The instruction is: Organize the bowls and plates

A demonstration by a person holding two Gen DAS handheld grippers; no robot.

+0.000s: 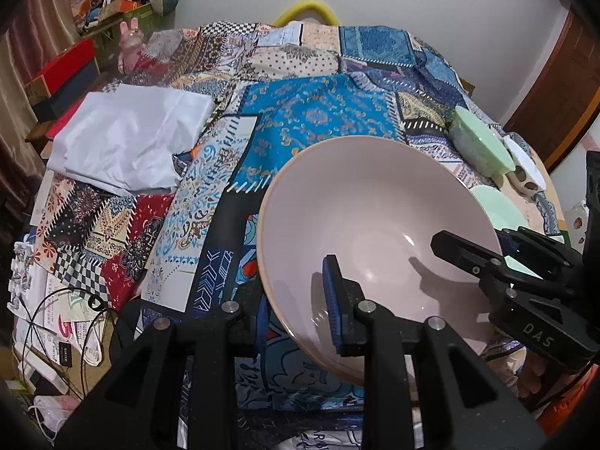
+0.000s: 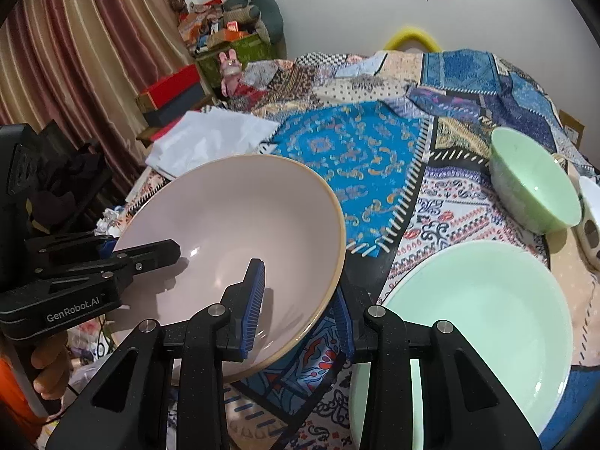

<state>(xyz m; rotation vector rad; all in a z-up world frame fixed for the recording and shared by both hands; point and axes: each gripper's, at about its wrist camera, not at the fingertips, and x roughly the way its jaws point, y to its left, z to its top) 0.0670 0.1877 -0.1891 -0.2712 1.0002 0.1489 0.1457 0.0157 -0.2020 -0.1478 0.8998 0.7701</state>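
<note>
We see first the patchwork cloth (image 2: 352, 157), which covers the whole surface in both views. On it, at the lower right of the right wrist view, lies the pale green plate (image 2: 483, 311), flat and free. Just left of it, in the centre of the frame, we hold the pink bowl (image 2: 232, 225) with both tools, and it is tilted, with its opening turned toward us.

The right gripper (image 2: 296, 311) is narrow and pinches the near right part of the rim: one blue pad is inside the bowl, the other outside. The left gripper (image 1: 296, 300) is also narrow; its inside pad presses the wall, and the outer finger is hidden behind the bowl.

The small green bowl (image 2: 532, 183) stands at the upper right, well apart.

We judge that the coming move depends on this: the plate lies directly to the right of the bowl, on the side of the right gripper, so this hand is the nearer one.
</note>
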